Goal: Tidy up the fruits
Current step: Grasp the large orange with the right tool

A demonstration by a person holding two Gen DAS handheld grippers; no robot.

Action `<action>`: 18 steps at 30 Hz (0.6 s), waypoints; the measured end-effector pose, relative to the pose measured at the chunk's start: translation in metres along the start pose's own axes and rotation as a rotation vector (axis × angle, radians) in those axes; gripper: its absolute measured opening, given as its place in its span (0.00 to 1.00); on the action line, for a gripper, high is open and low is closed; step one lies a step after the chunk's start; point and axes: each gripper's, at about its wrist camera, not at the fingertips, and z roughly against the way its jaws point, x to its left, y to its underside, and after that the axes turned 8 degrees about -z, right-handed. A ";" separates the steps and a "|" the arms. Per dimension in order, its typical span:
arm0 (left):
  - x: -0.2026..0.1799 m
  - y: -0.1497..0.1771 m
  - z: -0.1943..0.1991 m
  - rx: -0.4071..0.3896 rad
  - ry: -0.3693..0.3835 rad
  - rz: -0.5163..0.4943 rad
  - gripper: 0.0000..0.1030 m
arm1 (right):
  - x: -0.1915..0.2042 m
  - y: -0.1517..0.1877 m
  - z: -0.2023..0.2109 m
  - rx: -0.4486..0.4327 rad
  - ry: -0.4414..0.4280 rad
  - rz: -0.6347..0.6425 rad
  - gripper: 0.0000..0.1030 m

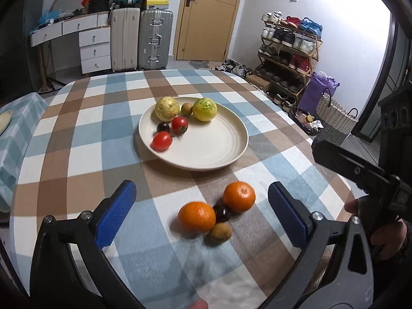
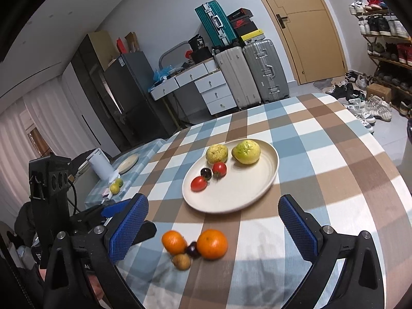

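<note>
A: The cloth [image 1: 77, 154] over the surface looks soft, matt, slightly fuzzy. The plate [image 1: 219, 149]?

B: Matt cream with faint ridged rings. The tomatoes [image 1: 161, 140] are glossy and smooth, the oranges [image 1: 197, 216] dimpled.

A: And the gripper pads [image 2: 127, 228]?

B: Blue and finely knurled, on black matt plastic arms with shiny metal bolts.

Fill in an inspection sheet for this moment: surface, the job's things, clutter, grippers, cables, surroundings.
Surface: checked tablecloth.
Job's things: plate holds two yellow-green fruits, two tomatoes, a dark fruit and a small brown one; two oranges, dark fruit and brown fruit lie on the cloth.
Clutter: nothing seen on this table.
Grippers: left gripper and right gripper open, empty.
Cables: one beside the left gripper.
Surroundings: suitcases, shoe rack, door.
</note>
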 end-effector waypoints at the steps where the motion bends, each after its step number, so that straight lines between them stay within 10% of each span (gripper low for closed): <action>1: 0.000 0.003 0.002 0.000 -0.007 0.004 0.99 | 0.001 0.003 0.001 0.003 0.003 0.000 1.00; 18: 0.030 0.045 -0.001 0.027 -0.052 0.114 0.99 | 0.002 0.041 -0.020 0.112 0.036 -0.013 1.00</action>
